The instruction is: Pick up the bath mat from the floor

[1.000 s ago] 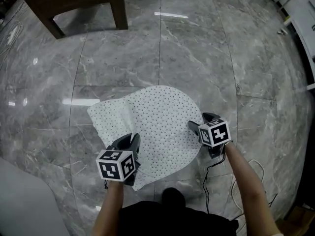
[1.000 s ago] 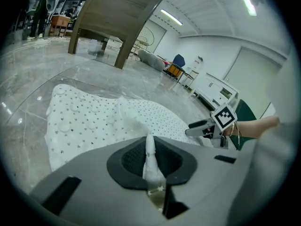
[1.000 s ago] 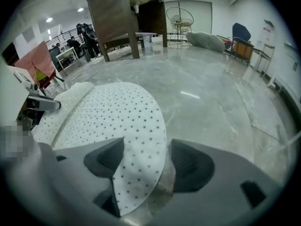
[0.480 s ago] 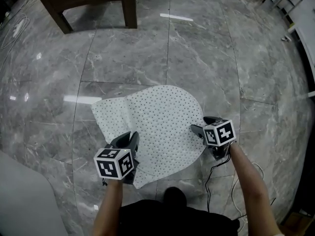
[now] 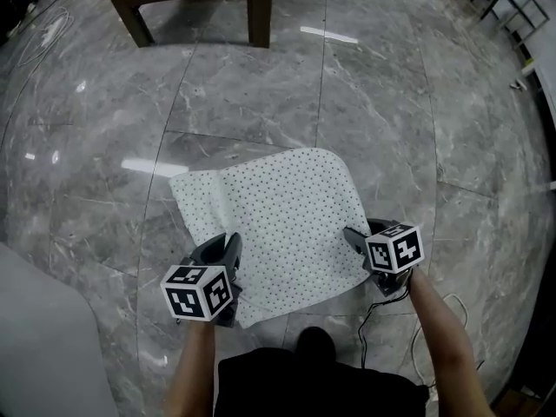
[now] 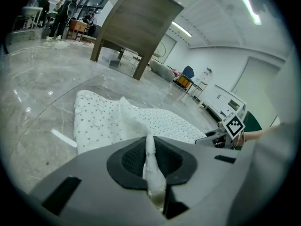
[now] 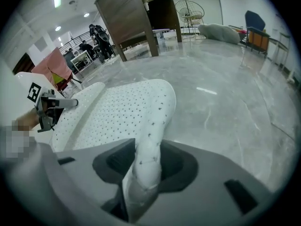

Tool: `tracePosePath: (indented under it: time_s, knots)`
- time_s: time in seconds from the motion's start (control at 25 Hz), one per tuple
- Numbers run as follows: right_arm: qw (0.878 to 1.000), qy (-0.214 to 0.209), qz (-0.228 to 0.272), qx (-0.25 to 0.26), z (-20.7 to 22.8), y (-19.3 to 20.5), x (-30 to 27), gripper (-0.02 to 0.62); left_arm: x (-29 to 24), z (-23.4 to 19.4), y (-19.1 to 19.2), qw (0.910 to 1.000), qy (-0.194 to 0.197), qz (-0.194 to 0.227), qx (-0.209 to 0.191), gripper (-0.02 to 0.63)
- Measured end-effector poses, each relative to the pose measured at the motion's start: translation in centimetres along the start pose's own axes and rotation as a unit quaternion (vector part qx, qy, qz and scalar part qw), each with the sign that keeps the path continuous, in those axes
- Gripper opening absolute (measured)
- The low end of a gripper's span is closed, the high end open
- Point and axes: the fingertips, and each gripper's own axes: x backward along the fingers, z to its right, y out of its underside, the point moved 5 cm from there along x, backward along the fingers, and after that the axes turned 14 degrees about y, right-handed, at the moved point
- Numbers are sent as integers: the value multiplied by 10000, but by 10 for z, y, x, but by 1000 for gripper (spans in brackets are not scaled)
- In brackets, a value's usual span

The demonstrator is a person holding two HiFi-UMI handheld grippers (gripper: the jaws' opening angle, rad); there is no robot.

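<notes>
Mat [image 5: 278, 211]: dotted, spread on floor [image 5: 391, 102] | left gripper [image 5: 228, 246]: clamped on mat corner | right gripper [image 5: 365, 231]: jaws closing round mat edge

Bath mat [image 5: 278, 215] on floor [image 5: 391, 102], left tool [image 5: 228, 245] at corner, right tool [image 5: 358, 235] closing on edge

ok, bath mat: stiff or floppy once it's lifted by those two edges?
Probably floppy: the bath mat folds thin where the left hand-held gripper pinches it, and bunches between the closing jaws of the right hand-held gripper. Likely to sag between the two grips. Probably light: it looks a thin sheet.
</notes>
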Motion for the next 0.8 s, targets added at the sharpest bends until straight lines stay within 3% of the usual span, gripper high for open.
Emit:
tracePosePath:
  time_s: [0.36,0.8]
  knots:
    - [9998,13,181,-25,-30,-13,29,40,68,-20,9,9973,-574,409,197,34]
    - [9984,-210,285,-441,-55,-37,75,26,161,-38,7,9817,-1488,894,788,25]
